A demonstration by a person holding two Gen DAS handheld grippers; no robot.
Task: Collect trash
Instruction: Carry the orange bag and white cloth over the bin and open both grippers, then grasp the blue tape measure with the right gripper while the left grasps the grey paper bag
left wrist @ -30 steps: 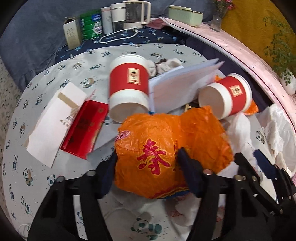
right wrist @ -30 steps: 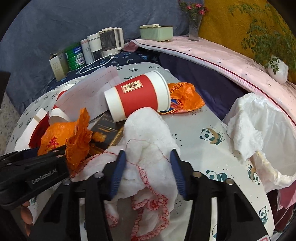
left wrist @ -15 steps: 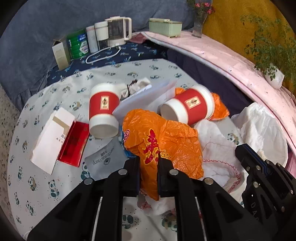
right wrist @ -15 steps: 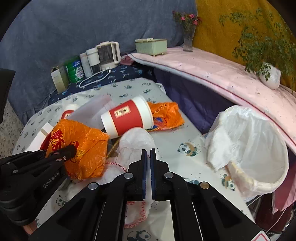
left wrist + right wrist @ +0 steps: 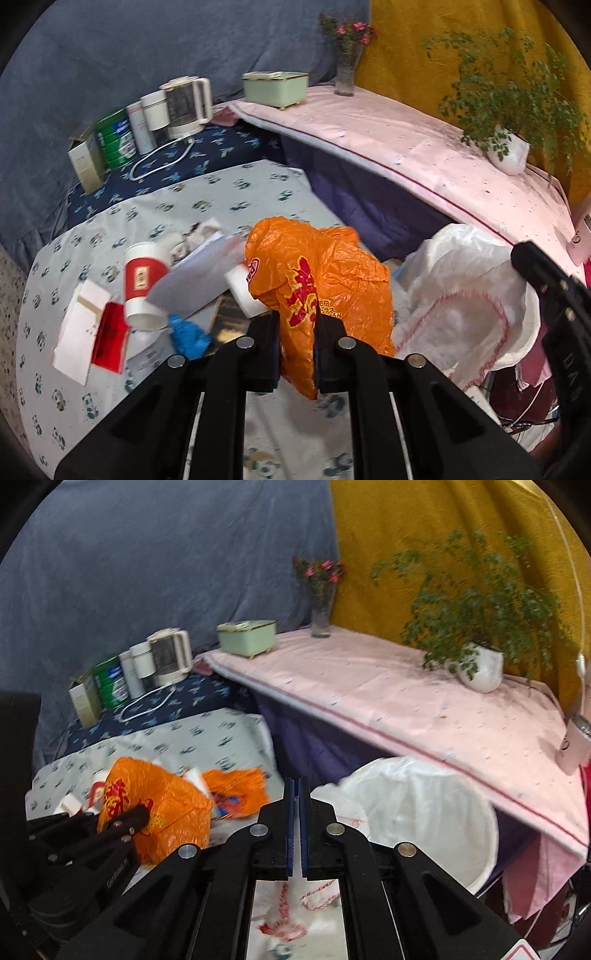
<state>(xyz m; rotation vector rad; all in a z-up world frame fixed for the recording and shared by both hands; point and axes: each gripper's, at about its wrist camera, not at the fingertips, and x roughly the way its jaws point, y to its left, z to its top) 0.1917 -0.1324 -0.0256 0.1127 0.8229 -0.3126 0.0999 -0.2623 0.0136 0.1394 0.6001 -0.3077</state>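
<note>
My left gripper (image 5: 296,345) is shut on a crumpled orange plastic bag (image 5: 321,280) and holds it lifted above the panda-print table. The bag also shows in the right wrist view (image 5: 159,808). My right gripper (image 5: 296,827) is shut on a white cloth with red stitching (image 5: 295,912) that hangs below the jaws; the cloth shows at the right of the left wrist view (image 5: 458,321). A bin lined with a white bag (image 5: 417,805) stands just right of the table. Red paper cups (image 5: 142,280), papers and a second orange bag (image 5: 240,790) lie on the table.
A white envelope (image 5: 79,328), a red packet (image 5: 109,341) and a blue scrap (image 5: 188,336) lie on the table's left. A kettle (image 5: 186,107), tins and a box stand at the back. A pink-covered shelf (image 5: 406,698) holds a green box, a vase and a potted plant.
Both grippers closed on their loads, then rose and swung right toward the lined bin. The orange bag and the white cloth left the table with them.
</note>
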